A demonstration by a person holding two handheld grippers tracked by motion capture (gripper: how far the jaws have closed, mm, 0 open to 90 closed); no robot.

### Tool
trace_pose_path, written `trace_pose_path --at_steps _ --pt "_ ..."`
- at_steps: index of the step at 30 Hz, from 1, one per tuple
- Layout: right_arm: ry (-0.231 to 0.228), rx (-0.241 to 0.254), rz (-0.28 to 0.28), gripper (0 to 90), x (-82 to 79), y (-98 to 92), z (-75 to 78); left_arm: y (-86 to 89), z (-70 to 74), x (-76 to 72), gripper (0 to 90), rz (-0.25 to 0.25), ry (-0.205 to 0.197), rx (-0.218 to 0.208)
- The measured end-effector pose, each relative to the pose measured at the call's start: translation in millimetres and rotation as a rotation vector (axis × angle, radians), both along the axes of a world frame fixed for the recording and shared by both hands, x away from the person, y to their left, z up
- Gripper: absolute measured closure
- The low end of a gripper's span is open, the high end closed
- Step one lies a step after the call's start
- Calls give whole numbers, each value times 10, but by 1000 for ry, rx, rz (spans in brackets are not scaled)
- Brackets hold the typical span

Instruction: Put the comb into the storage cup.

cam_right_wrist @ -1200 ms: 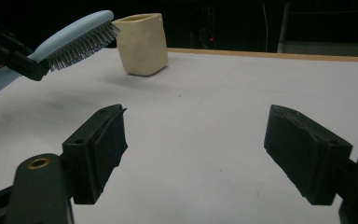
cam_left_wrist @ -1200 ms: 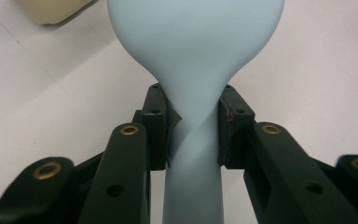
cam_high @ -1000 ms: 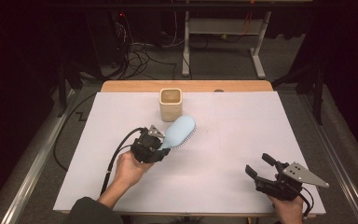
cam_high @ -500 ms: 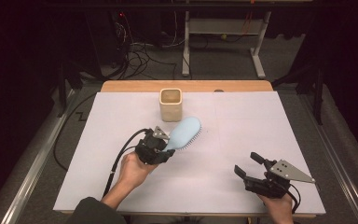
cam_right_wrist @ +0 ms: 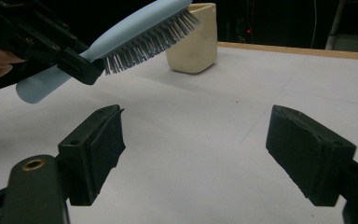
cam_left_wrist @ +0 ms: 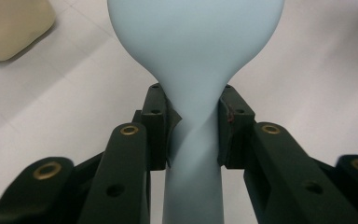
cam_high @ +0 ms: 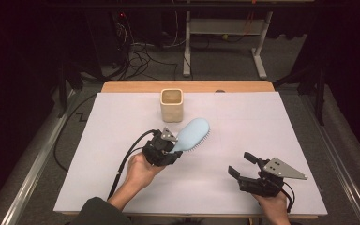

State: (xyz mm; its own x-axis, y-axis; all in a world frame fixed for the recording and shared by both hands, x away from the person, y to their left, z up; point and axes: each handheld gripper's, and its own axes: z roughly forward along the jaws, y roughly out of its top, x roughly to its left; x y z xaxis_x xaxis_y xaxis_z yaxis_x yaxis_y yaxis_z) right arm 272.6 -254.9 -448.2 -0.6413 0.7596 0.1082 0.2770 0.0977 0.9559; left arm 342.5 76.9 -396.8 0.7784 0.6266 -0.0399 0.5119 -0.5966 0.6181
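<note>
A light blue hairbrush [cam_high: 193, 134] hangs above the white table, bristles down, just in front of a beige cup [cam_high: 171, 105]. My left gripper [cam_high: 171, 146] is shut on the brush's neck, where the handle meets the head. In the left gripper view the pads [cam_left_wrist: 156, 121] press both sides of the narrow neck of the brush [cam_left_wrist: 196, 42], with the cup [cam_left_wrist: 9, 25] at the upper left. My right gripper [cam_high: 243, 165] stands open near the front right, nothing between its jaws. The right gripper view [cam_right_wrist: 193, 140] looks at the brush [cam_right_wrist: 140, 32] and the cup [cam_right_wrist: 193, 39].
A white sheet [cam_high: 272, 126] covers the table, with a wooden strip [cam_high: 187, 86] along the far edge. Cables and a metal stand [cam_high: 225, 28] lie on the dark floor beyond. A black cable [cam_high: 126, 161] trails from the left gripper toward the front.
The right gripper has slid left across the front of the table. The brush in the left gripper has shifted slightly to the right.
</note>
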Motion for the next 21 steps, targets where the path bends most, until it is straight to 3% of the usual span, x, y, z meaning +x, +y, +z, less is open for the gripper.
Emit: trace_pose_path --at_steps 13,21 --pt "42 22 42 187 68 126 2 -205 -16 -33 692 -35 2 -27" --pt "50 38 53 187 90 169 11 -369 -41 -65 693 -70 -2 -17"
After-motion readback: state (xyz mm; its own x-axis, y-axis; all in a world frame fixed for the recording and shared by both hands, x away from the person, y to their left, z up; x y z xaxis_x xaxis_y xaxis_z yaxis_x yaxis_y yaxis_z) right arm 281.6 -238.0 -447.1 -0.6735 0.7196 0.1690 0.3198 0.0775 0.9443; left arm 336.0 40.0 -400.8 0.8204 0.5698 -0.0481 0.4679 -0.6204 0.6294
